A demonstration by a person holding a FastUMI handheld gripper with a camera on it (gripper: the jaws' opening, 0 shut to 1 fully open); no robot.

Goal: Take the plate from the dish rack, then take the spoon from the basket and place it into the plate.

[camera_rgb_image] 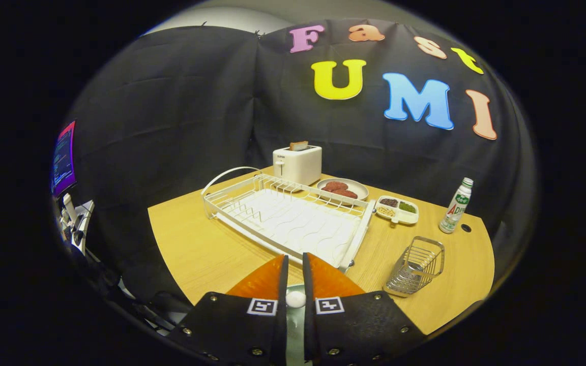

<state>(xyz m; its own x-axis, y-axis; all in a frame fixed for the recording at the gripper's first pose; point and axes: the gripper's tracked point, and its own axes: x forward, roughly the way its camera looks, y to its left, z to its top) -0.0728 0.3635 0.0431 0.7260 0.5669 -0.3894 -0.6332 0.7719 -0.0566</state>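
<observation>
My gripper [295, 264] sits low over the near edge of the wooden table [196, 249], its fingers almost together. A thin pale plate [295, 300], seen edge-on, is pinched between them, and both fingers press on its rim. The white wire dish rack [288, 218] lies just beyond the fingertips with no dishes in its slots. To the right of the fingers stands a small wire basket [417, 264]. A metal spoon [415, 268] lies inside it, partly hidden by the wires.
A white toaster [297, 163] with a slice of bread stands behind the rack. Beside it are a plate of reddish patties [343, 189] and a divided snack tray [397, 209]. A bottle [456, 206] stands far right. A lit screen [63, 157] hangs left of the table.
</observation>
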